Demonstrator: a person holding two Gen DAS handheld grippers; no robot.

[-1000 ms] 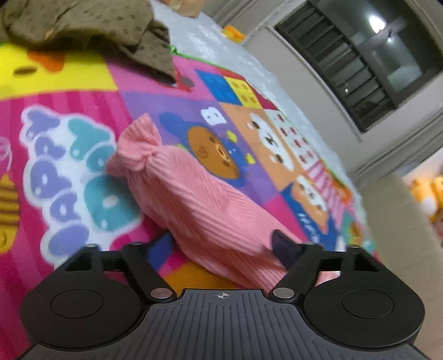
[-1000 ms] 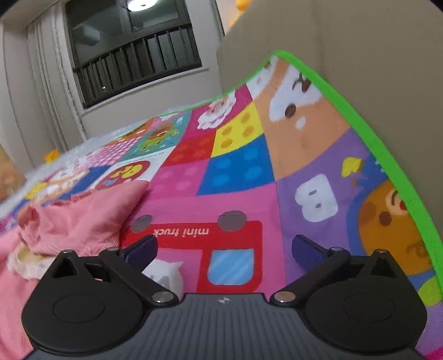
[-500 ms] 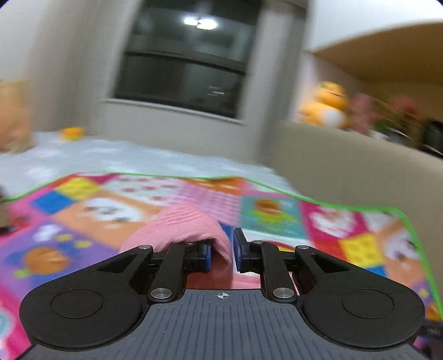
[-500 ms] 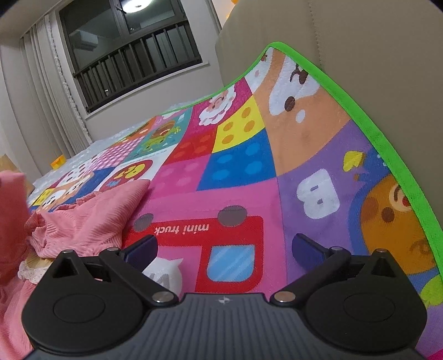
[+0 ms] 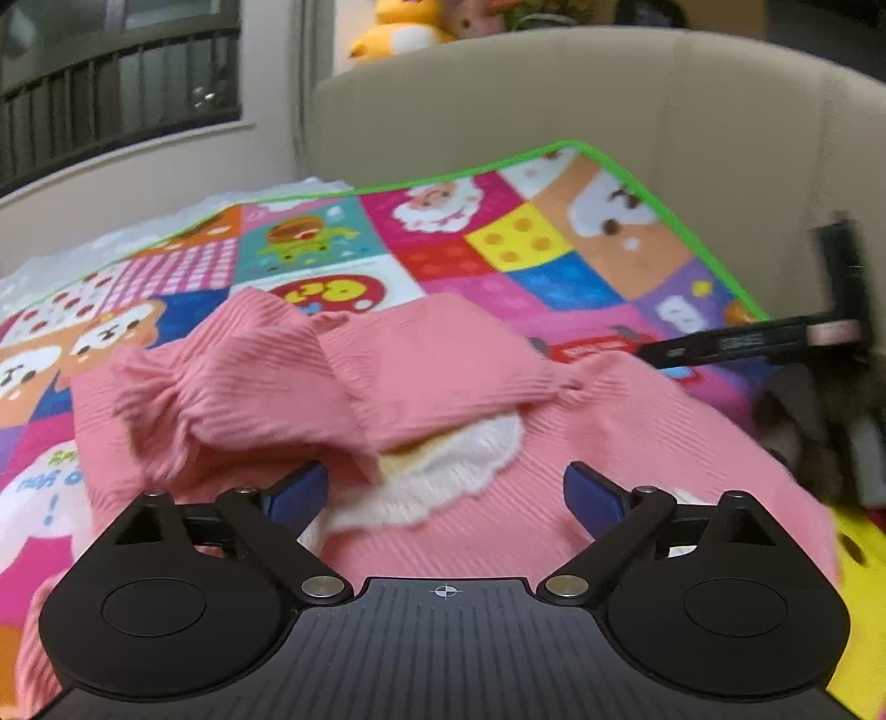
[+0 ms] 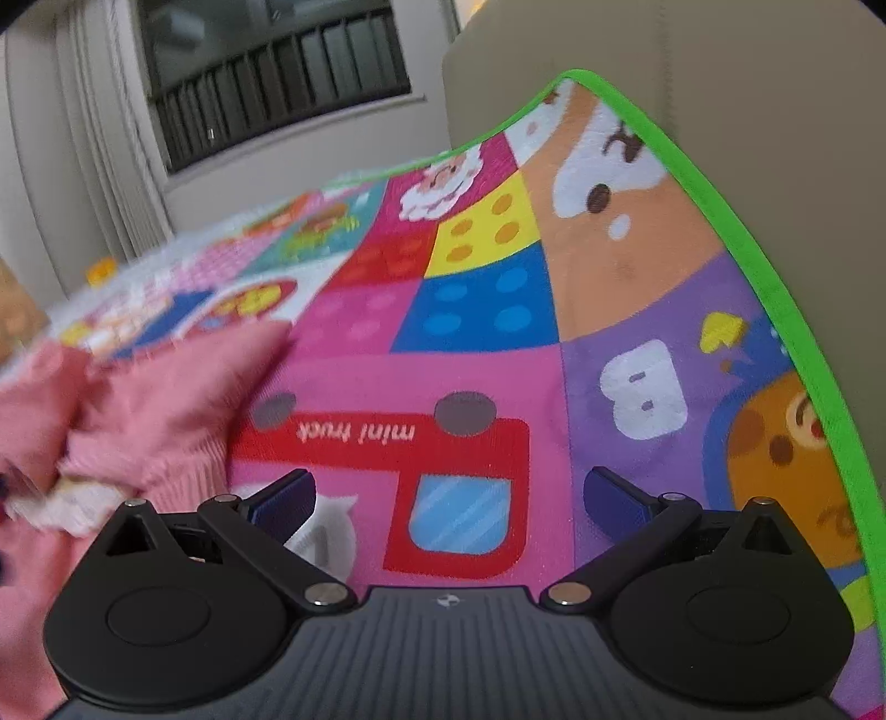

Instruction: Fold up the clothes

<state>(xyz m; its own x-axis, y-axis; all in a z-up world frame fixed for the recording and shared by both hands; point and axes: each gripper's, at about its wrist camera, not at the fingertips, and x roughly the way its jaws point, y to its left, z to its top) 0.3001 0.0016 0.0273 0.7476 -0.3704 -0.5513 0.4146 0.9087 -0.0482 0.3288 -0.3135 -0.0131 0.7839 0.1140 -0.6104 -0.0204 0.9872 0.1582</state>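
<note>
Lying under the left tongs, the sweater waits

Spreading across the mat's [image 5: 526, 243] middle, the pink sweater [image 5: 443, 376] sits directly below the left gripper [image 5: 443, 490], whose jaws have just opened wide, nothing pinched. The right gripper [image 6: 448, 495], also wide and empty, hovers nearer the mat's green edge, the sweater off to its left.

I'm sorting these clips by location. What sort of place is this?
Probably a bedroom at home: a colourful cartoon-print play mat with a green edge lies against a beige padded headboard, plush toys sit above it, and a dark railed window is behind.

Both wrist views: low, close, share mat [image 5: 554, 260].
</note>
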